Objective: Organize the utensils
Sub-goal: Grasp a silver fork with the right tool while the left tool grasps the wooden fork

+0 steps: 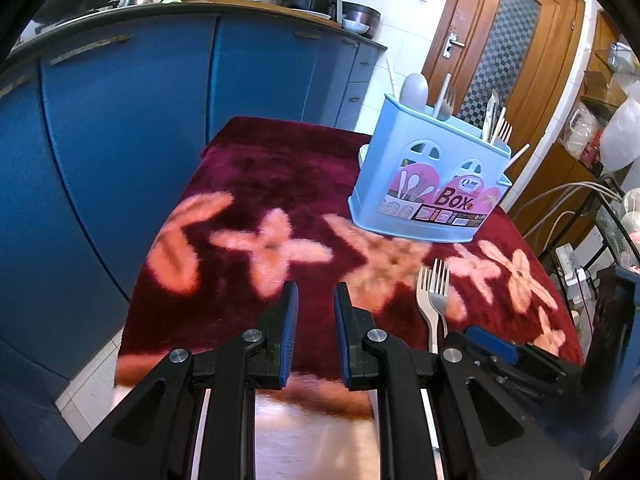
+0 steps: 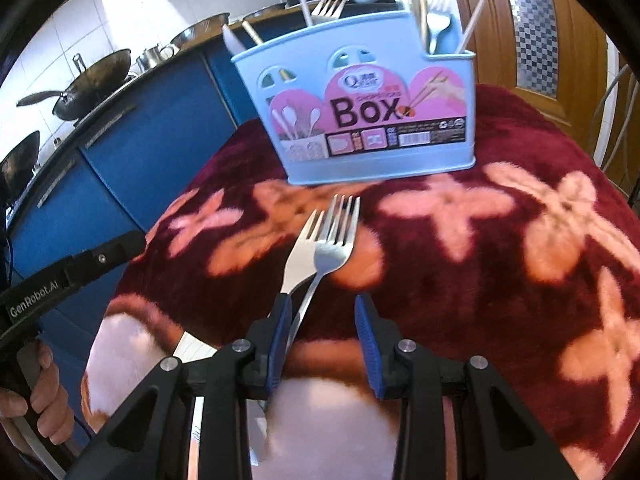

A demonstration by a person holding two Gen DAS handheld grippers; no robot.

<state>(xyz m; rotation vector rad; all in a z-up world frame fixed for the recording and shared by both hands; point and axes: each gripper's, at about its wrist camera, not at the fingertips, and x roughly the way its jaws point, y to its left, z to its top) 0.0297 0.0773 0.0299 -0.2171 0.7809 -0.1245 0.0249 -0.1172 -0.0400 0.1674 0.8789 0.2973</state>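
1. Steel forks, two of them overlapping, lie on the maroon flowered cloth just in front of the blue utensil box.
2. Right gripper stands with jaws apart around the fork handles, its pads not pressing on them.
3. Left gripper hovers beside it, jaws narrowly apart and empty.

Both fisheye cameras look forward and down along their black, blue-padded fingers, close over the maroon flowered plush cloth, the right one nearer the pale blue plastic utensil box that both views share with two overlapping steel forks.
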